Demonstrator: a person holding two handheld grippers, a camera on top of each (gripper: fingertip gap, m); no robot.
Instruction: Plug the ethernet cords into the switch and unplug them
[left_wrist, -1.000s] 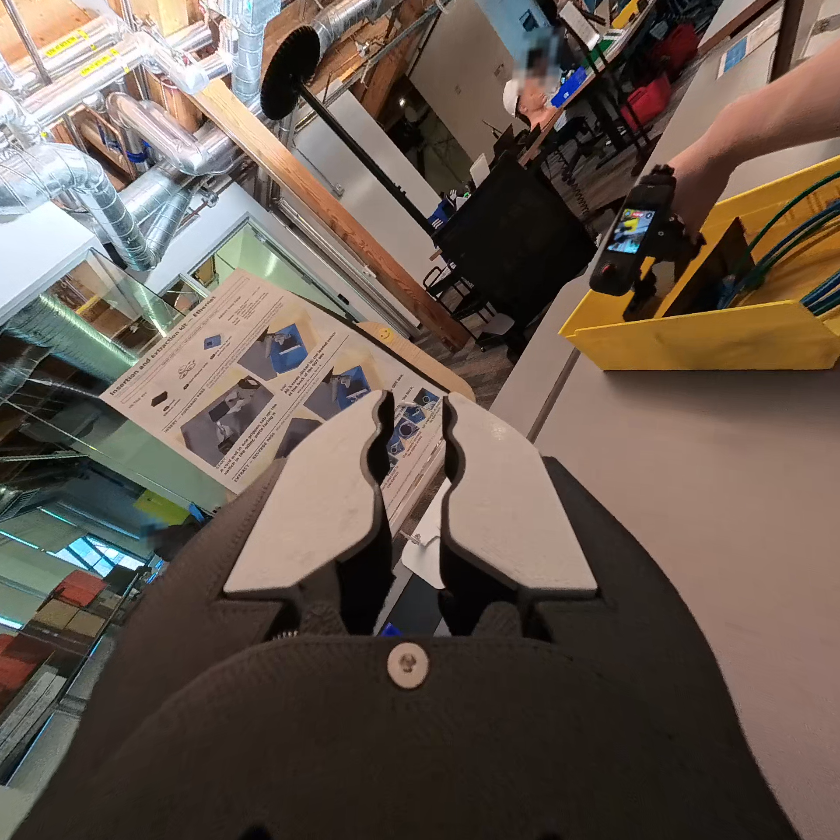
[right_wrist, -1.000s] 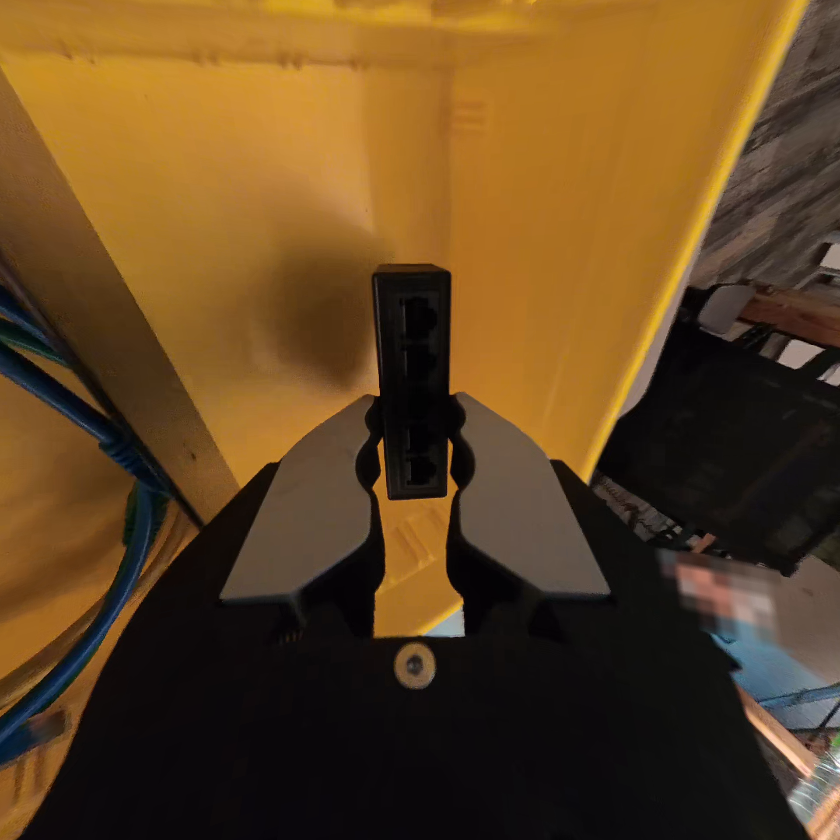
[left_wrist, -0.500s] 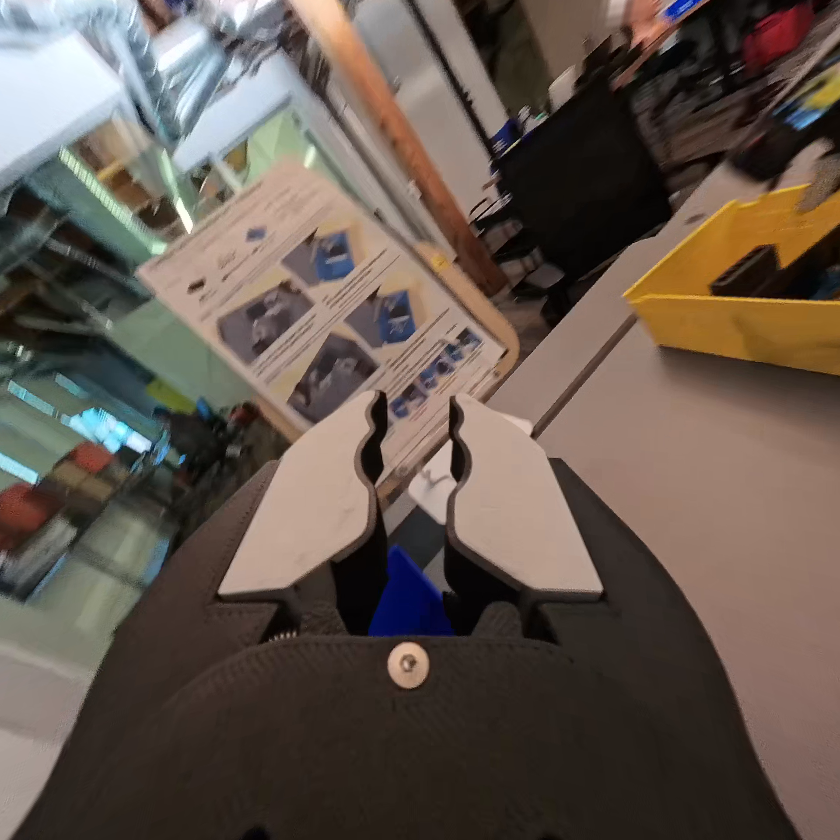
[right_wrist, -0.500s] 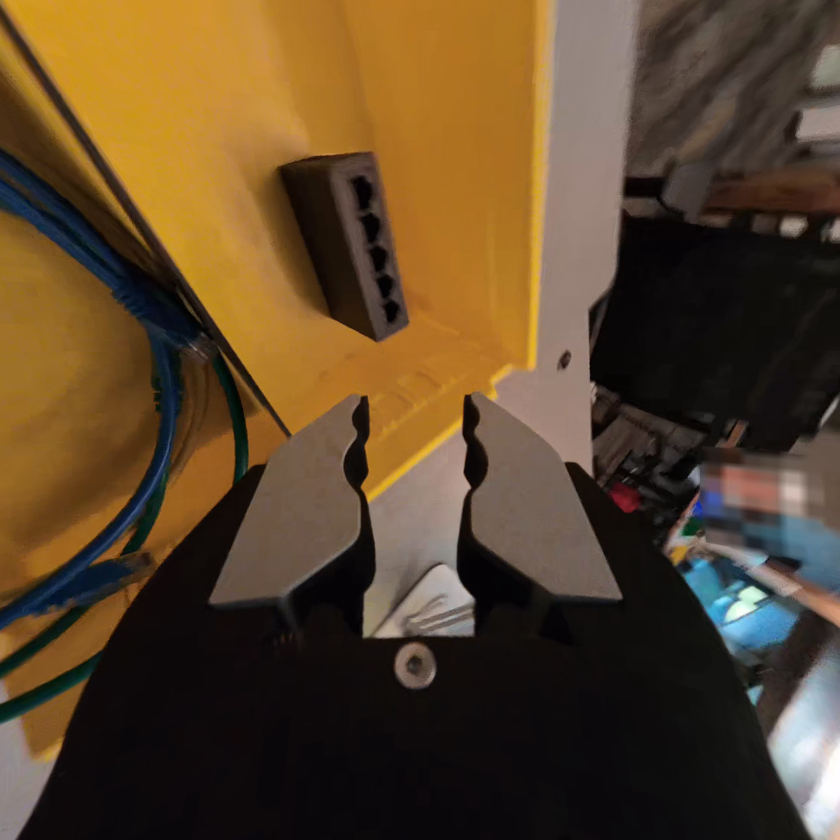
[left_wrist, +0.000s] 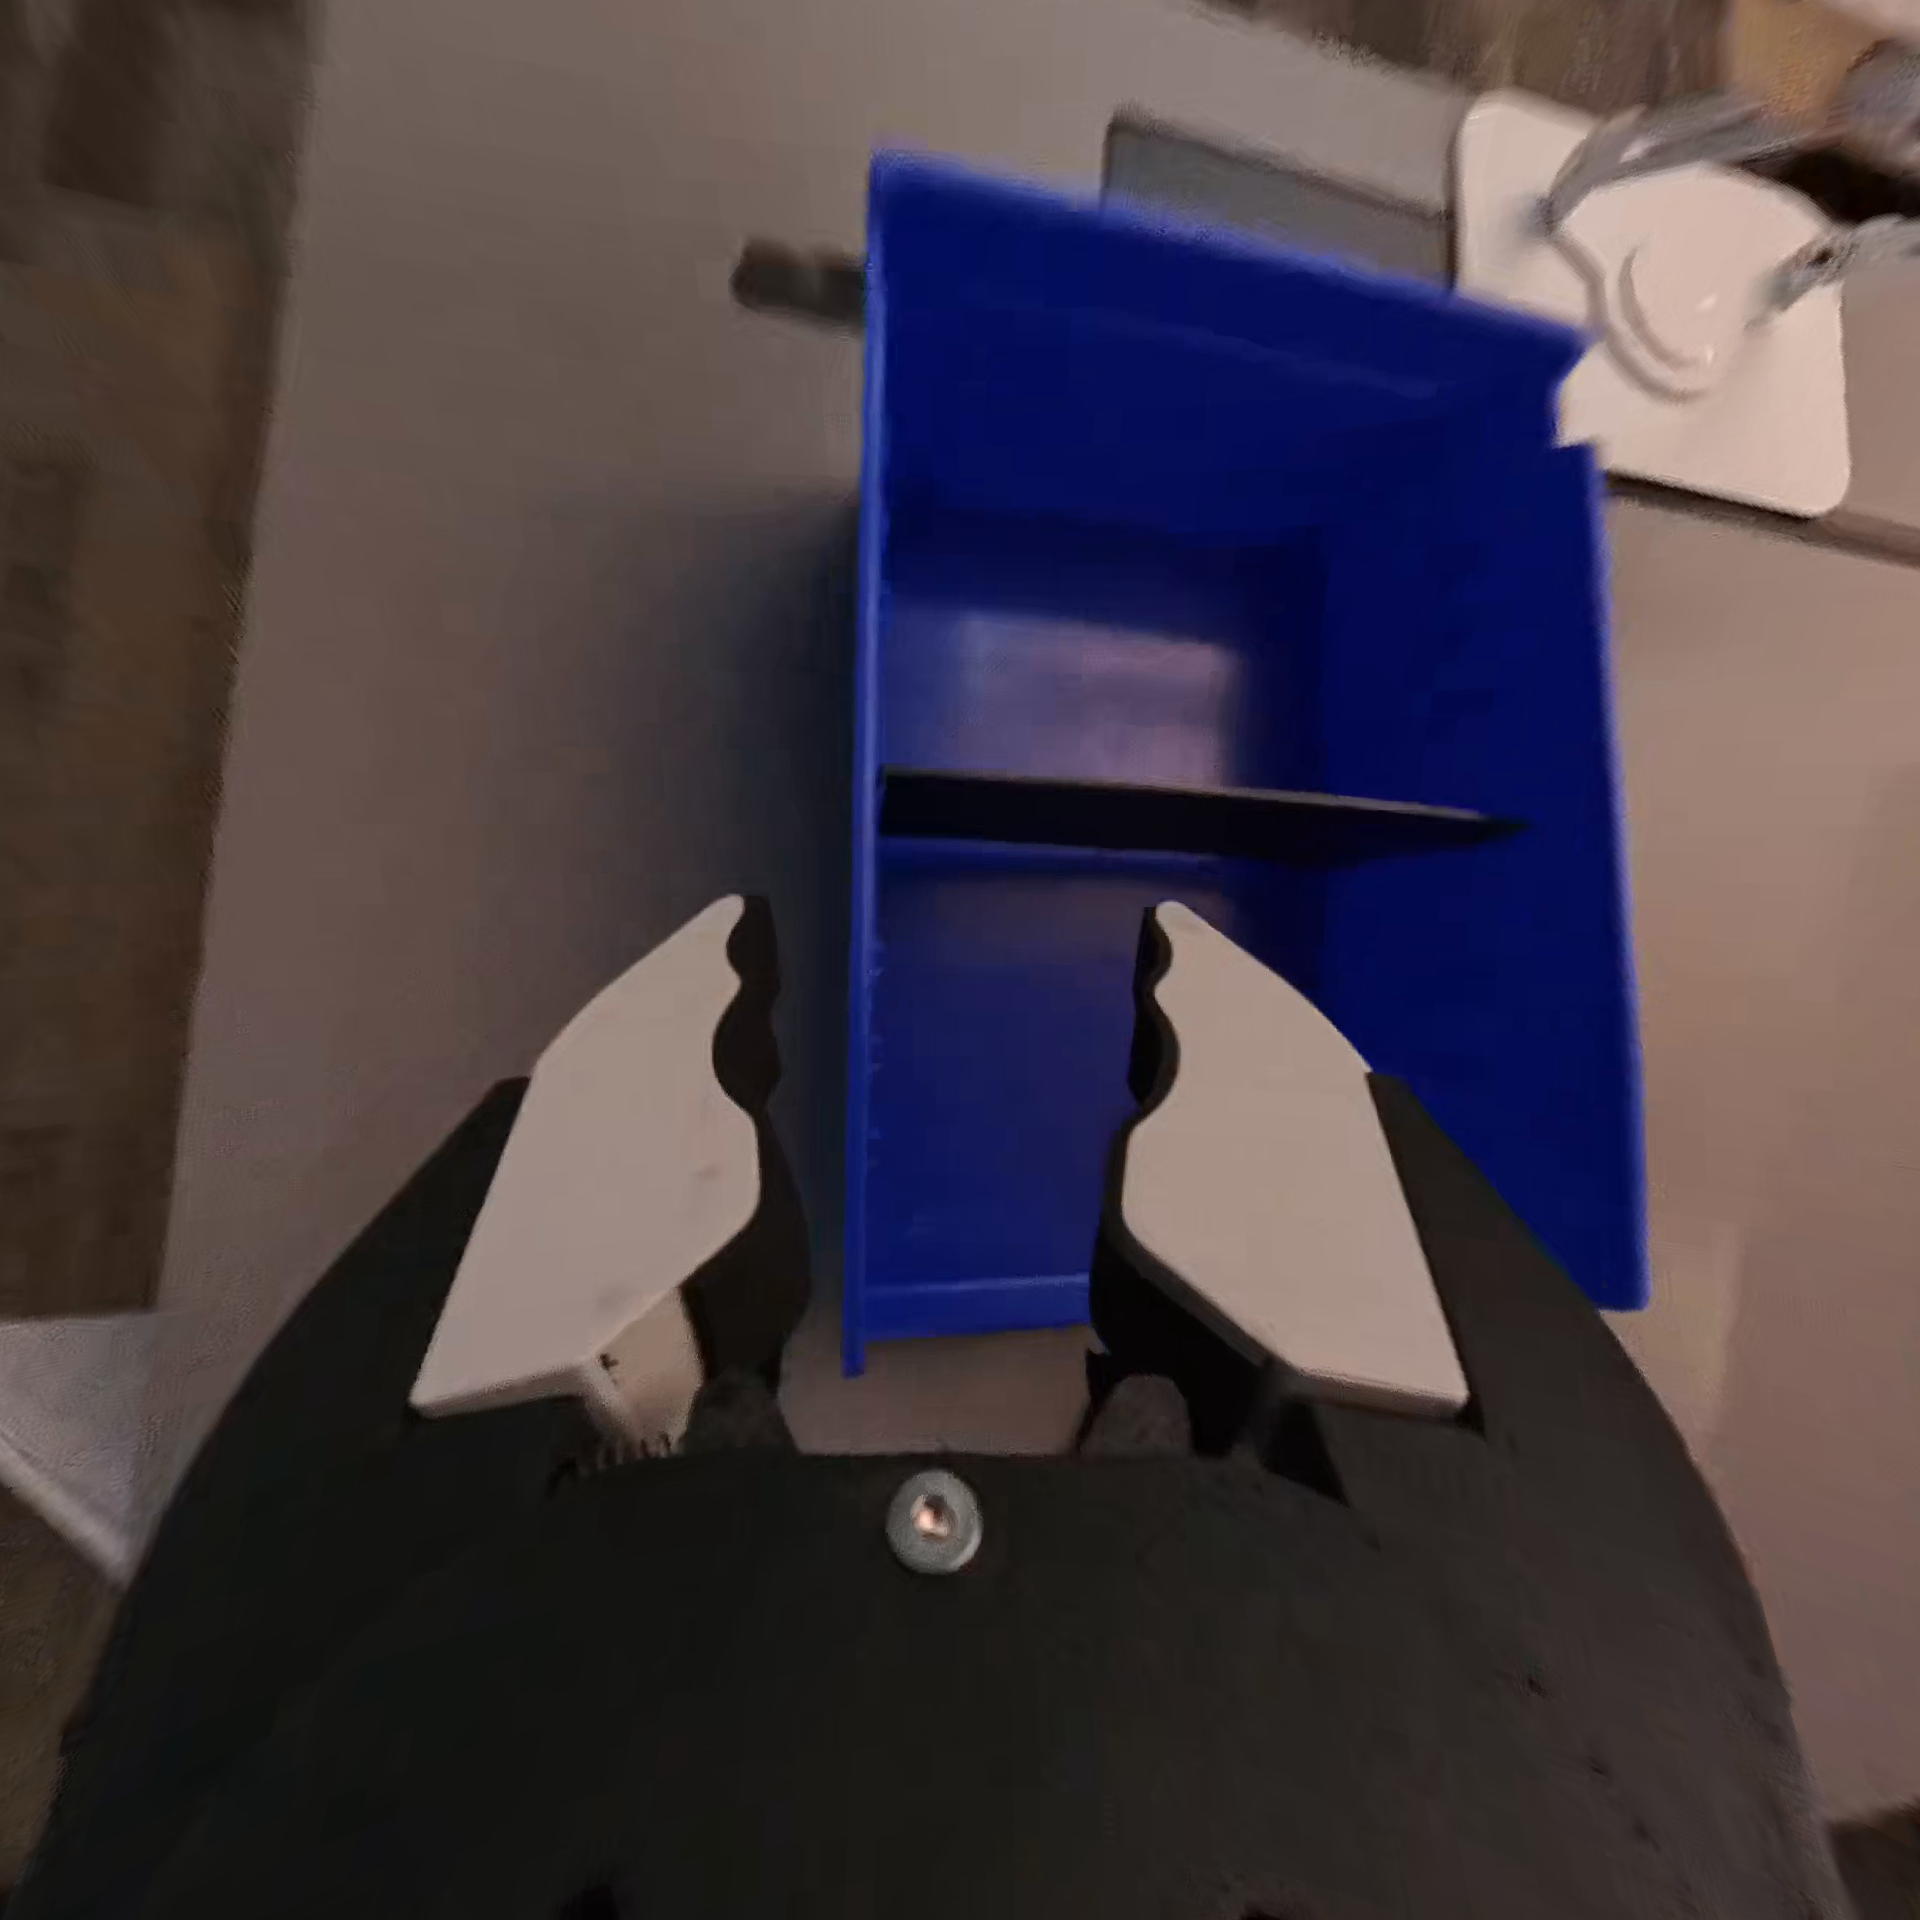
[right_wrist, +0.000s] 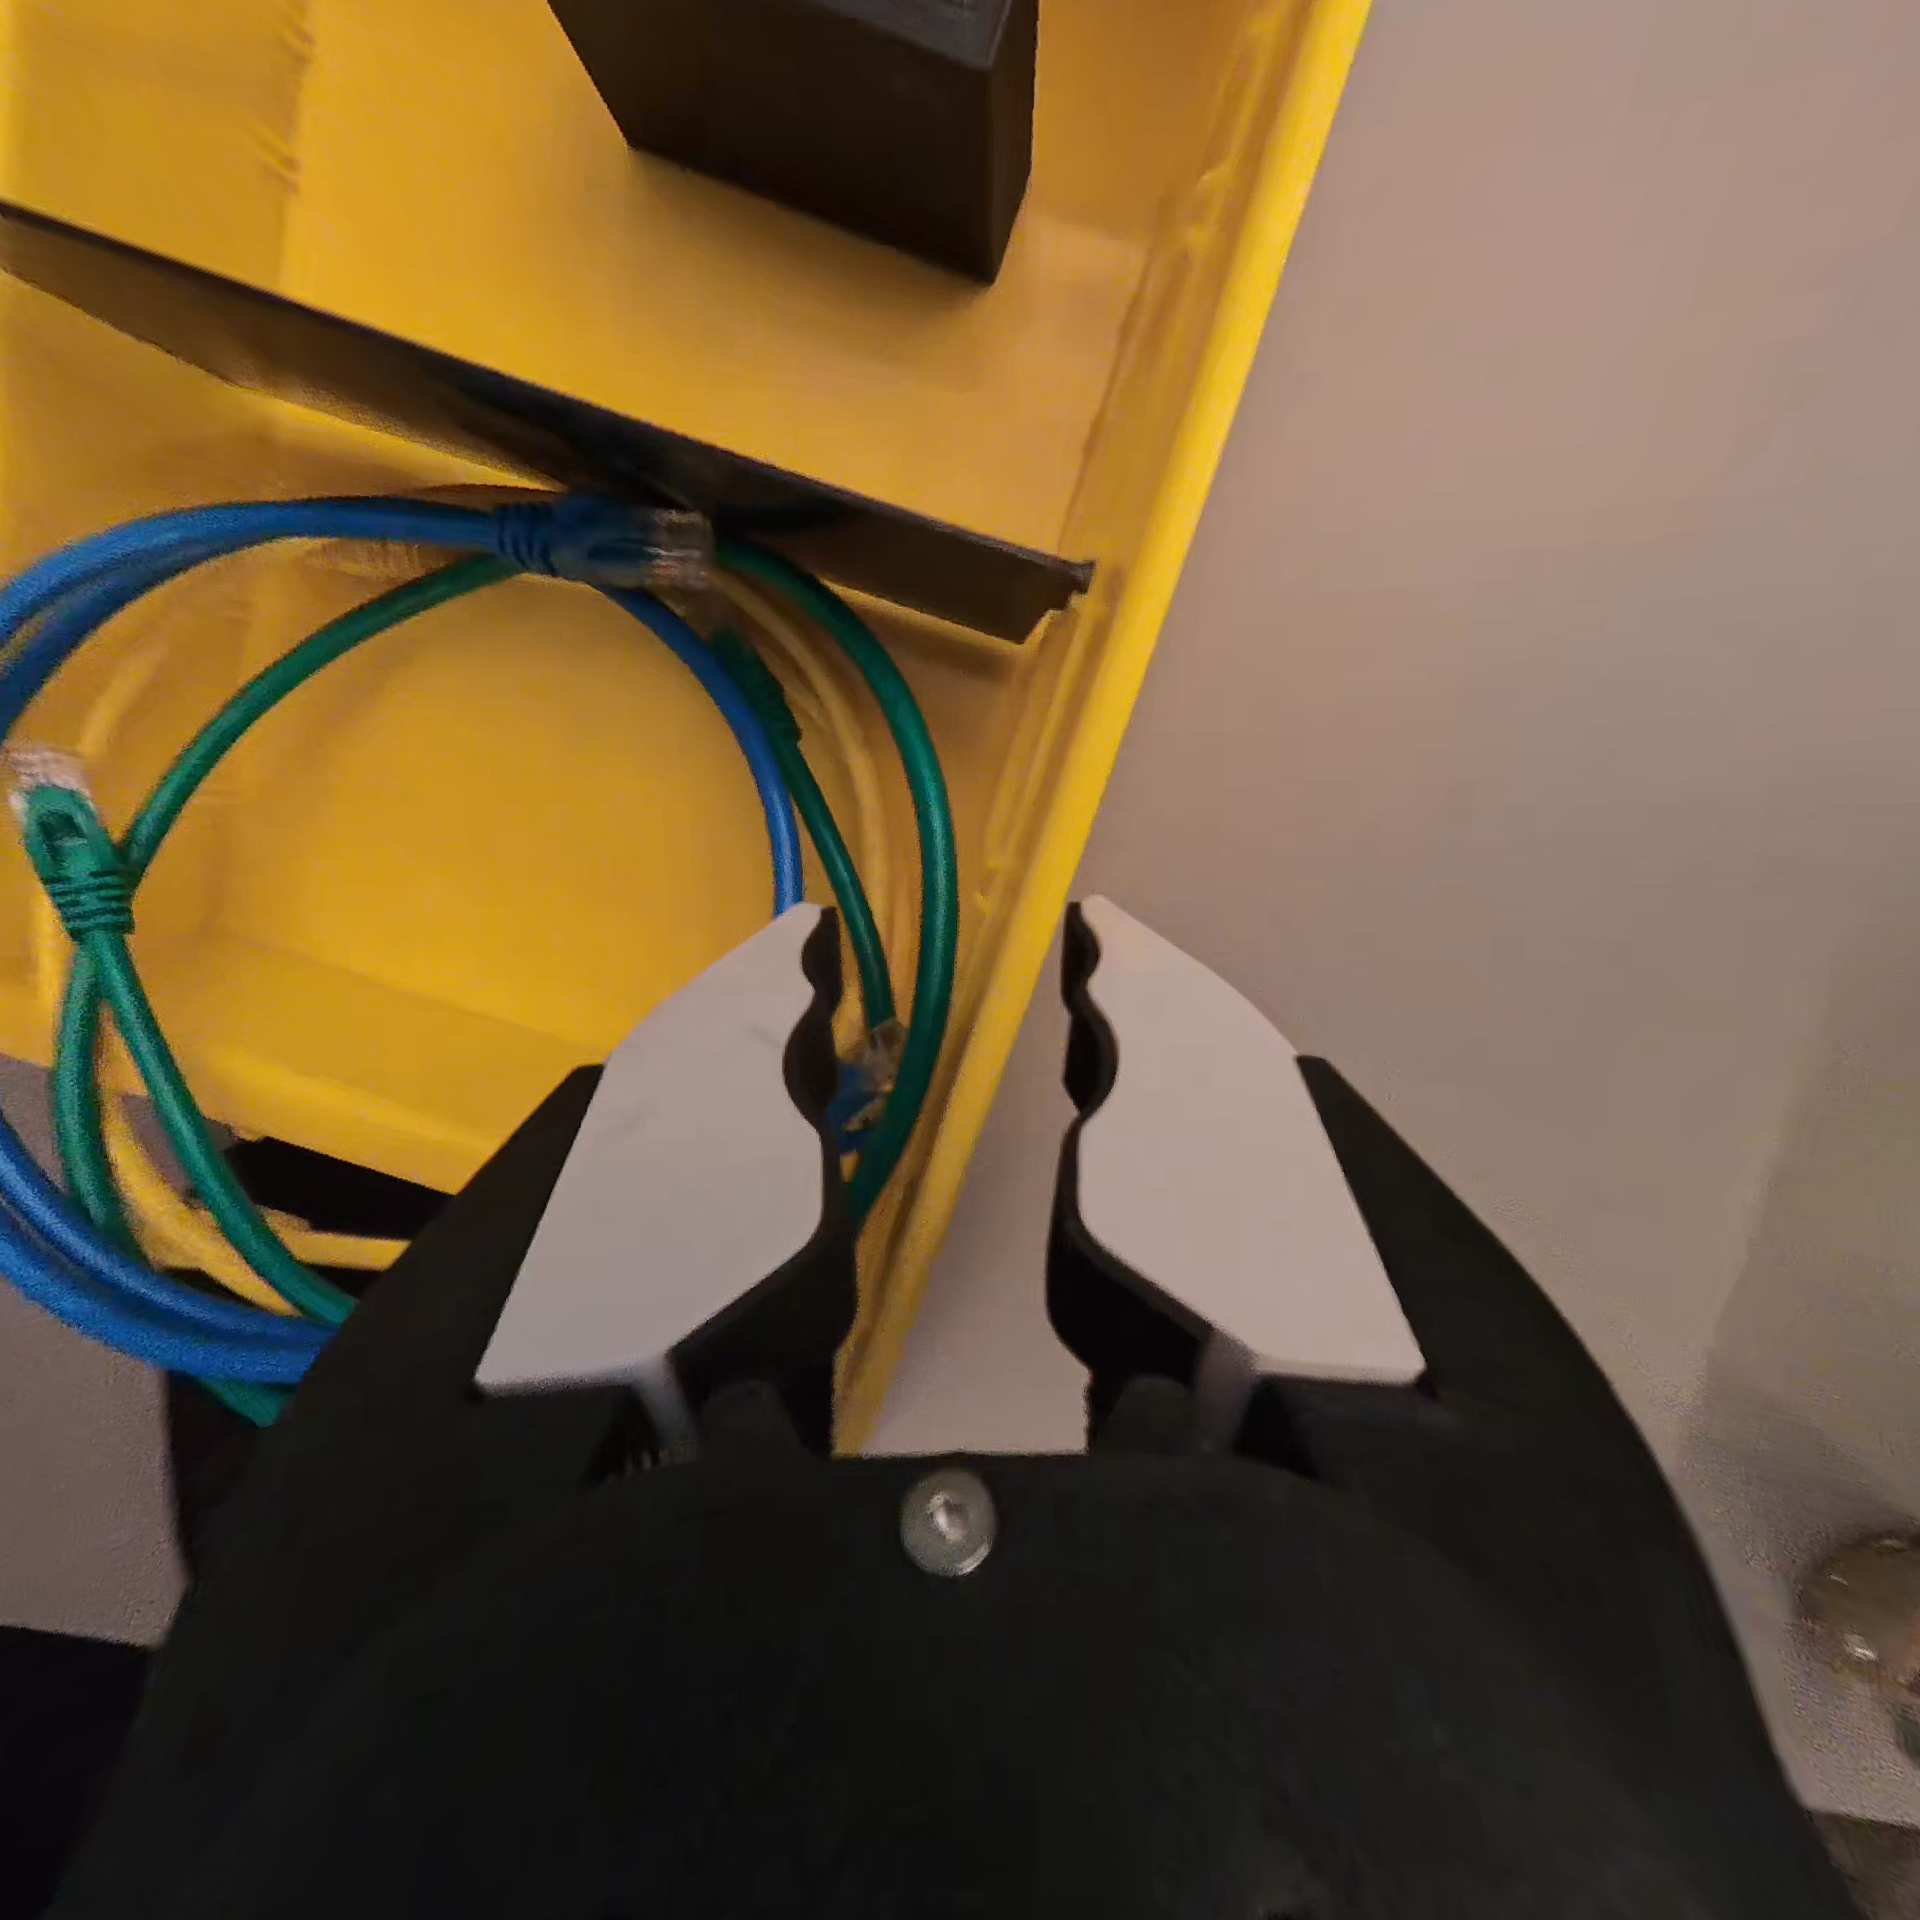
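**Both grippers spread, nothing held**

Left gripper (left_wrist: 940, 914): fingers apart, empty, over the near compartment of a blue bin (left_wrist: 1455, 727) with a black divider (left_wrist: 1195, 816) on the grey table (left_wrist: 520, 520). View is blurred.

Right gripper (right_wrist: 948, 920): fingers spread, empty, straddling the side wall of the yellow bin (right_wrist: 1174, 520). Black switch (right_wrist: 831, 114) lies in the far compartment, beyond a black divider (right_wrist: 520, 416). Blue ethernet cord (right_wrist: 312, 530) and green ethernet cord (right_wrist: 925, 790) lie coiled, unplugged, in the near compartment.
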